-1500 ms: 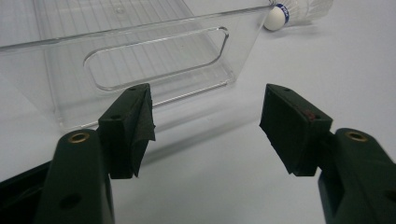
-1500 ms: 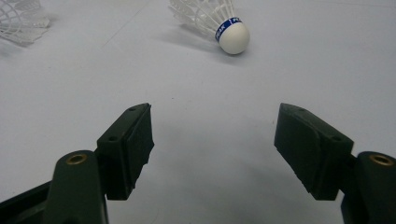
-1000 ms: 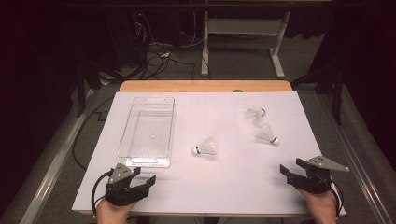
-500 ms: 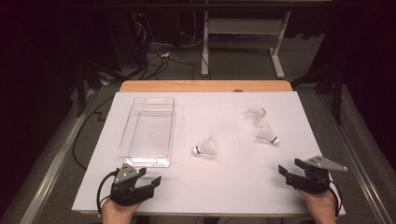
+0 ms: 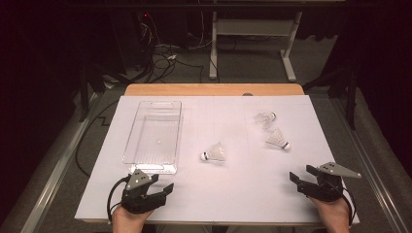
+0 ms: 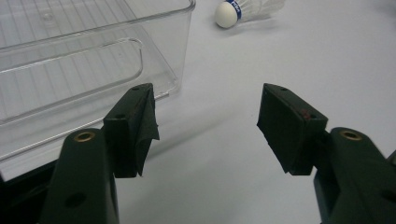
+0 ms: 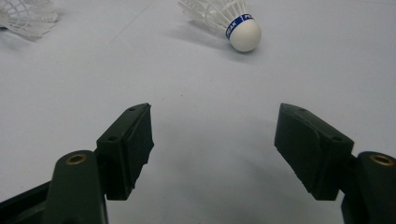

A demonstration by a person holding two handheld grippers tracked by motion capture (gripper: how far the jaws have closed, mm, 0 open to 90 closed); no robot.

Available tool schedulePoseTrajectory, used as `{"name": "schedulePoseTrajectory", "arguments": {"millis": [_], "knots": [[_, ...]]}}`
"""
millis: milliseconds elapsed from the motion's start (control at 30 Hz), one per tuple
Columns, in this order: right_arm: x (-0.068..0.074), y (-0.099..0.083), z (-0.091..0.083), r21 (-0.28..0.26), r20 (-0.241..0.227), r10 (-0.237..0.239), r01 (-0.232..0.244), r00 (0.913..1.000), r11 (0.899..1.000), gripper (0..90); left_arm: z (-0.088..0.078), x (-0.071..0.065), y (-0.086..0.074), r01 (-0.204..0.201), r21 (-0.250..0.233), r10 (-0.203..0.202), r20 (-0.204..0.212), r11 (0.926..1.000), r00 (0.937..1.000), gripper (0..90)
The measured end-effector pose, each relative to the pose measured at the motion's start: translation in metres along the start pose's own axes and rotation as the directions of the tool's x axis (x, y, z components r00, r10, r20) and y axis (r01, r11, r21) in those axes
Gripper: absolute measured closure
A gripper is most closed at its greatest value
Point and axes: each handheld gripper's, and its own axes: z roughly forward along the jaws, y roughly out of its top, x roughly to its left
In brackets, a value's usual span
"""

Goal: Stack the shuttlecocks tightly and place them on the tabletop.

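Shuttlecocks are the job here, three loose on the white sheet, w/ a clear bin beside them as the likely drop spot.

Nearest, bottom of the high view: left gripper at lower left, jaws apart w/ nothing between them, having just closed a touch. Right gripper at lower right, jaws also wide apart, empty.

Just above the left gripper sits the clear bin, near end almost touching it; in the left gripper view its wall fills the upper left. Bin looks empty apart from a small speck on its floor.

Mid frame: middle shuttlecock, on its side, cork toward the left of the frame, feathers toward the right. It's at the top of the left gripper view, ahead & slightly right of the jaws.

Right of centre: right shuttlecock, cork toward the lower right; in the right gripper view it's at top centre, cork nearest the jaws. Farthest: far shuttlecock, upper right of the sheet, just beyond the other.

How to do it well, imo:
- Take the nearest one per hand: left → middle, right → right one.
- Come in low, jaws kept wide, straddle the cork end not the feathers; feathers crush & spring.
- Close gently, lift clear before crossing to the bin.
- Watch the bin wall w/ the left gripper, easy to bump since it's so close.
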Motion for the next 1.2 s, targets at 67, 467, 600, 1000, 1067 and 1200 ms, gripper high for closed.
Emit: {"name": "schedulePoseTrajectory", "arguments": {"millis": [67, 467, 600, 1000, 1067, 1200], "knots": [[0.000, 0.000, 0.000, 0.000, -0.001, 0.000, 0.000, 1.0000, 1.000, 28.4, 0.002, -0.001, 0.001, -0.002, 0.006, 0.002, 0.001, 1.0000, 1.0000, 38.0], [0.000, 0.000, 0.000, 0.003, -0.006, 0.004, -0.004, 1.0000, 1.000, 28.4, 0.010, -0.011, 0.005, -0.020, 0.018, 0.019, 0.018, 0.9997, 0.9997, 37.8], [0.000, 0.000, 0.000, 0.001, -0.006, -0.002, 0.002, 1.0000, 1.000, 28.4, 0.012, -0.014, 0.006, -0.026, 0.019, 0.026, 0.027, 0.9995, 0.9993, 37.9], [0.001, 0.000, 0.001, 0.002, -0.010, -0.006, 0.006, 0.9999, 1.000, 28.4, 0.022, -0.024, 0.011, -0.054, 0.027, 0.052, 0.050, 0.9982, 0.9974, 37.3], [0.001, 0.000, 0.001, 0.002, -0.011, -0.007, 0.007, 0.9999, 1.000, 28.4, 0.023, -0.025, 0.012, -0.055, 0.027, 0.053, 0.053, 0.9981, 0.9972, 37.3], [0.001, 0.000, 0.000, 0.001, -0.011, -0.007, 0.007, 0.9999, 1.000, 28.4, 0.027, -0.030, 0.015, -0.064, 0.029, 0.062, 0.064, 0.9975, 0.9960, 36.7]]}}
